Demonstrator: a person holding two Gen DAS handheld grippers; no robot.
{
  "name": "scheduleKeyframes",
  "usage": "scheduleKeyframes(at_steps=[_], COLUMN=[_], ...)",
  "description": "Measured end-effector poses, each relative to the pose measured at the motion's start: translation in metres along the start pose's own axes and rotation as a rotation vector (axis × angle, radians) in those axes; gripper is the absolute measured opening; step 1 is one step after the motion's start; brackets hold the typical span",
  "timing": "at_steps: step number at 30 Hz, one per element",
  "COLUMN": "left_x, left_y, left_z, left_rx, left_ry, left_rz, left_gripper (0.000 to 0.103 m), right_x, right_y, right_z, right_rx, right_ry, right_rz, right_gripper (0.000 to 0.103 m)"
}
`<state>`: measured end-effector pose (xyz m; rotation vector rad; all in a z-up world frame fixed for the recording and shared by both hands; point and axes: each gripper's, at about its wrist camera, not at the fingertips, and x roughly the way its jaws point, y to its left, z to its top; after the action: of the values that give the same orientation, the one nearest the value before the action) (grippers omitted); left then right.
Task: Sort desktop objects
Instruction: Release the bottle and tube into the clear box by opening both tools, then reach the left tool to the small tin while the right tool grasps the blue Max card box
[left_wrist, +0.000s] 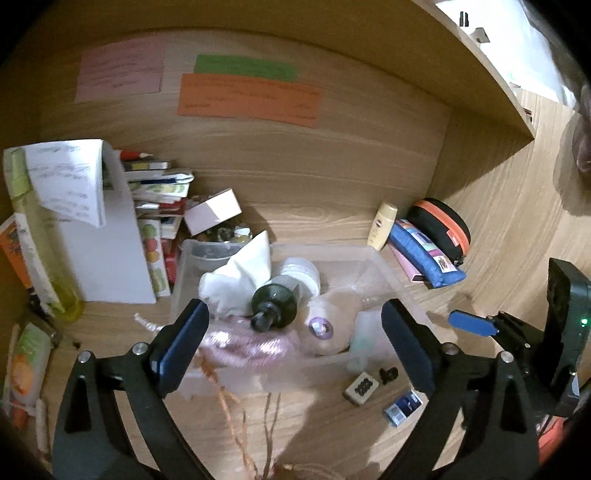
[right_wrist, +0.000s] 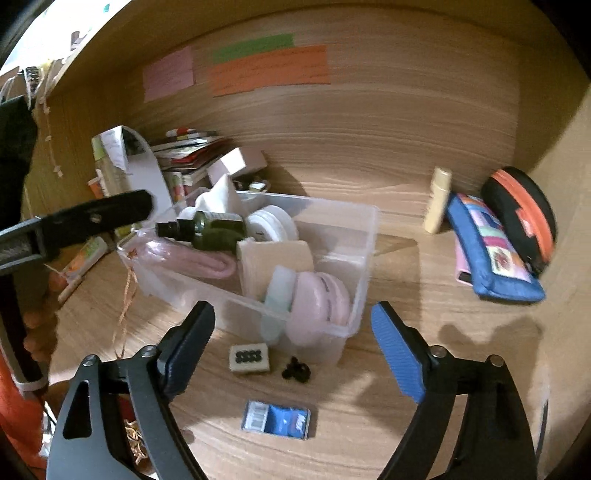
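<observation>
Both hand-held grippers, left and right, gape wide and empty near the clear bin.

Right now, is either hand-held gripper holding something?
Left hand-held gripper: open, holding nothing, over the clear plastic bin.
Right hand-held gripper: open, holding nothing.
</observation>
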<state>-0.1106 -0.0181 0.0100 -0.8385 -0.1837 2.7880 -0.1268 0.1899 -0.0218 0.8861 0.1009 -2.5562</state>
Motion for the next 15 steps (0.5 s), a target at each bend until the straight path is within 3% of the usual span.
scheduleKeyframes(at_steps=[6, 15], left_x=[-0.015, -0.022], left_y=[0.012, 0.028], left_z=[-0.018, -0.061], left_rx=[-0.022, -0.052], left_ry=[0.017, 0.113], left_rz=[0.054, 0.115], left_gripper=[0.096, 0.096], right_x=[-0.012, -0.015], right_y=[-0.004, -0.008], right_z=[-0.014, -0.039], right_rx=[0.028, 0.069], right_ry=[0.005, 0.046], right_rz=[0.008, 0.003], right_gripper=[0.086, 0.086])
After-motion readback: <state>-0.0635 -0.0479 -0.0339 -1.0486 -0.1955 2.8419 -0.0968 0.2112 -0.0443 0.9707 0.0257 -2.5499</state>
